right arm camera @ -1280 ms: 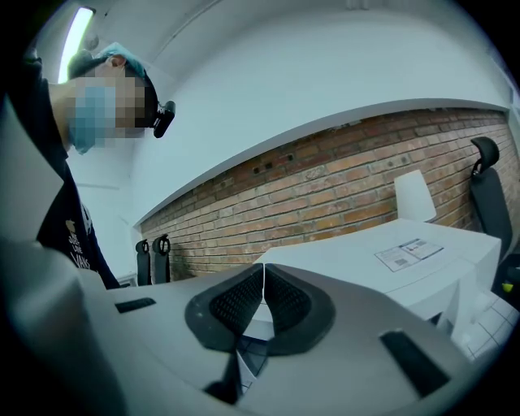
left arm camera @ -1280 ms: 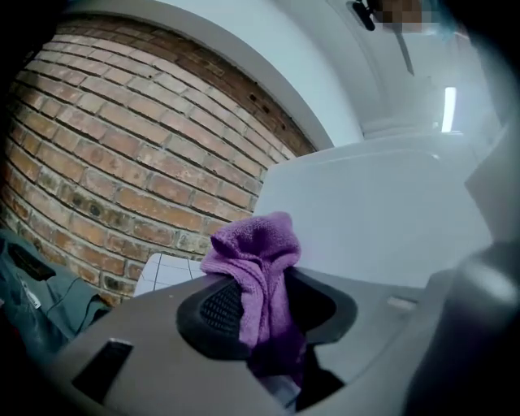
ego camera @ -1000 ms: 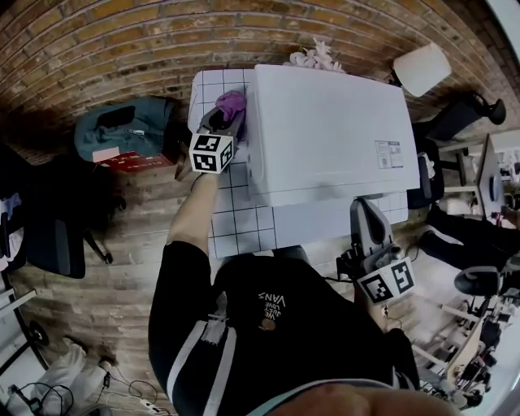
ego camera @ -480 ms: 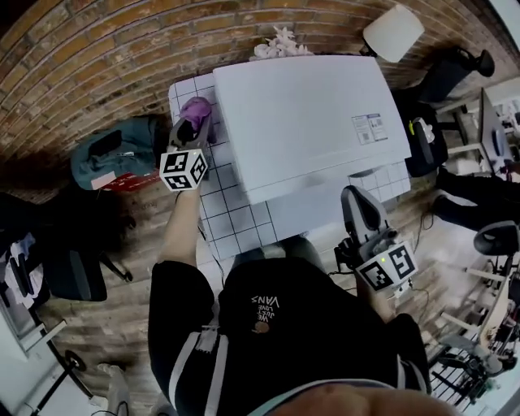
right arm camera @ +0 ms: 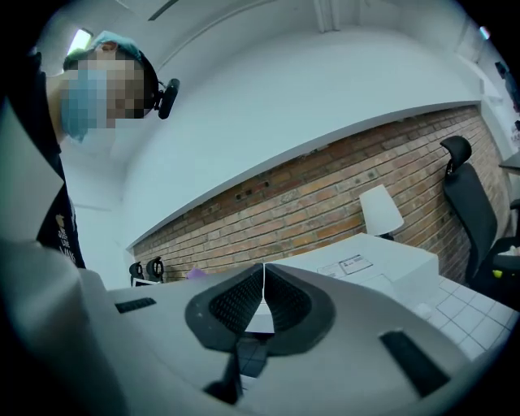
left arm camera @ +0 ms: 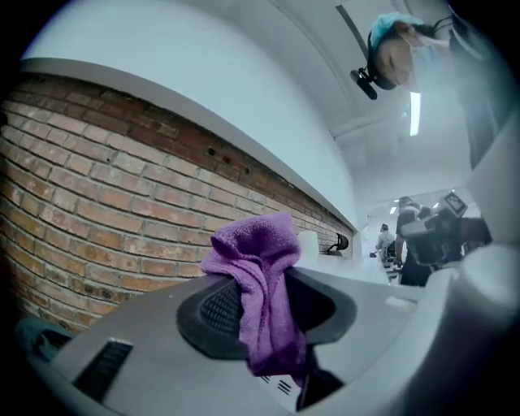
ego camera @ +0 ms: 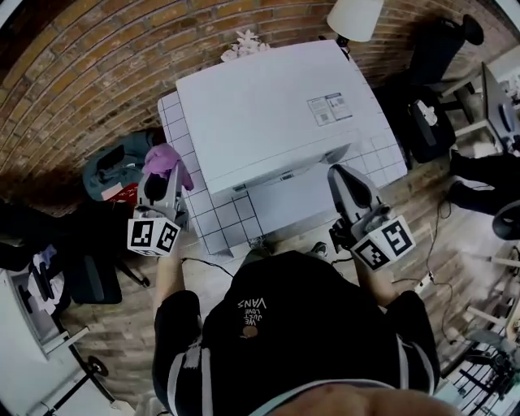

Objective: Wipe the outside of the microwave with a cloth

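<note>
The white microwave (ego camera: 272,106) stands on a white tiled table (ego camera: 231,221) against the brick wall. My left gripper (ego camera: 160,180) hangs off the table's left edge, clear of the microwave, shut on a purple cloth (ego camera: 166,160). In the left gripper view the cloth (left arm camera: 262,284) bulges up from between the jaws and drapes down, with the gripper (left arm camera: 268,313) tilted up toward the wall. My right gripper (ego camera: 341,180) is shut on nothing at the microwave's front right corner. In the right gripper view its jaws (right arm camera: 263,294) meet tip to tip, and the microwave (right arm camera: 370,260) lies beyond.
A teal bag (ego camera: 114,166) lies on the wooden floor left of the table. A white lamp shade (ego camera: 354,16) and a small white ornament (ego camera: 244,45) stand behind the microwave. Office chairs (ego camera: 455,36) and desks fill the right side.
My left gripper has pulled the purple cloth away from the microwave's left side, back and off the table's edge. The right gripper has moved up toward the microwave's front.
</note>
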`<state>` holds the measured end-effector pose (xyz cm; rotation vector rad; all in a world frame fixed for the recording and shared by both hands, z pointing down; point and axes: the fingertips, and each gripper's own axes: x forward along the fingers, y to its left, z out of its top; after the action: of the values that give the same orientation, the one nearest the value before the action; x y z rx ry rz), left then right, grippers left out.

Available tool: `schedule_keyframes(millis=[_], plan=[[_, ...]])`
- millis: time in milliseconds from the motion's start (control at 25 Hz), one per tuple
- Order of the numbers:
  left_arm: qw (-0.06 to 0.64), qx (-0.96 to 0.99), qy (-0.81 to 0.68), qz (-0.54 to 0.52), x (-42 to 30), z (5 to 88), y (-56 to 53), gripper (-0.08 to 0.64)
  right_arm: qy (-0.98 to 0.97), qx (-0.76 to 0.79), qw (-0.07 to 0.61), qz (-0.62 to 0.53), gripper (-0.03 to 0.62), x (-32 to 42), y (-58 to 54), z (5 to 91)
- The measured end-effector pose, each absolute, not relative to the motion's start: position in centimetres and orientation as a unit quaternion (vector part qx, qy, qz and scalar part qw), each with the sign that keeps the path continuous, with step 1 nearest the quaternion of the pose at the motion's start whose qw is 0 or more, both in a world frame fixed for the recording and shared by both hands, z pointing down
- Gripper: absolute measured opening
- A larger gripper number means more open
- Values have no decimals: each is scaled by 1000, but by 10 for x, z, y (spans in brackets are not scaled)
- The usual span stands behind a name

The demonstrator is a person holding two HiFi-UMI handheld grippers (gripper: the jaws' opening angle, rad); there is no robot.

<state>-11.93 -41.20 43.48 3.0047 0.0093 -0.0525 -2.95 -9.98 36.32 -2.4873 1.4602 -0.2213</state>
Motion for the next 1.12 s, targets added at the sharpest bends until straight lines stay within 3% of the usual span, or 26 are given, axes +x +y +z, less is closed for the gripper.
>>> schedule_keyframes(millis=[480,1120], plan=[[30,996,-70,-44,-156,365,-254,140,535,-831,144,-53,5,-7,46,362],[53,995,68,-42,-12,387,25,140,494,-858,135,-49,4,64,239,380]])
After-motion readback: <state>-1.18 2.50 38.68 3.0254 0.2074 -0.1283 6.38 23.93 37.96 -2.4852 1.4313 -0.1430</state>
